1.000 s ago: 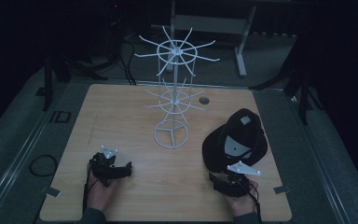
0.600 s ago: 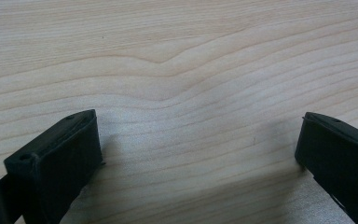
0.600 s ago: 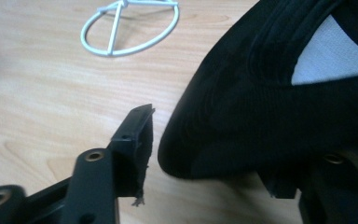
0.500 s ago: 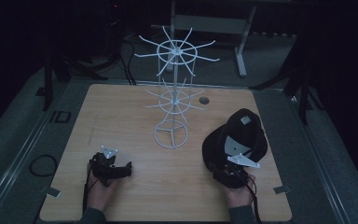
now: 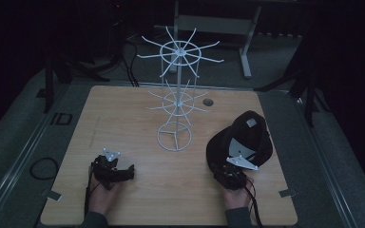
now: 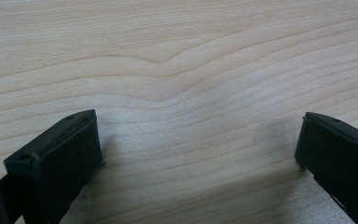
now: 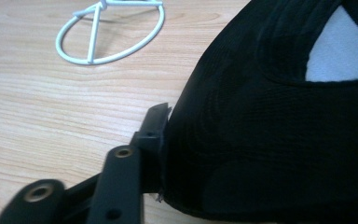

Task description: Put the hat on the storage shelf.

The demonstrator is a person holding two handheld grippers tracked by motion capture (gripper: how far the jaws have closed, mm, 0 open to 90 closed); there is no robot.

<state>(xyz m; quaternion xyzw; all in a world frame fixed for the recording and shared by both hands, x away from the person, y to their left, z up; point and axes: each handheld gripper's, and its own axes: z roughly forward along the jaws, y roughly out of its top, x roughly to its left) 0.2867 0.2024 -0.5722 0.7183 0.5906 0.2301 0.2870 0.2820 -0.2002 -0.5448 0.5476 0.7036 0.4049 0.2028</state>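
Note:
A black cap (image 5: 247, 133) with a white lining patch lies at the right of the wooden table (image 5: 119, 114). My right gripper (image 5: 229, 175) is at the cap's near edge. In the right gripper view its left jaw stands near the middle, pressed against the rim of the cap (image 7: 270, 121), and the fabric hides the other jaw, so the right gripper (image 7: 168, 116) looks shut on that rim. A white wire rack (image 5: 178, 95) with spoke arms stands mid-table, its ring base (image 7: 109, 35) to the cap's left. My left gripper (image 5: 122, 172) rests open on bare wood (image 6: 198, 140), with nothing between its jaws.
A small round hole (image 5: 208, 102) sits in the tabletop behind the rack. Tape marks (image 5: 287, 193) lie near the table's front corners. Dark floor, cables and stand legs surround the table.
My right gripper has moved forward, up to the cap's near edge. The left gripper has stayed where it was.

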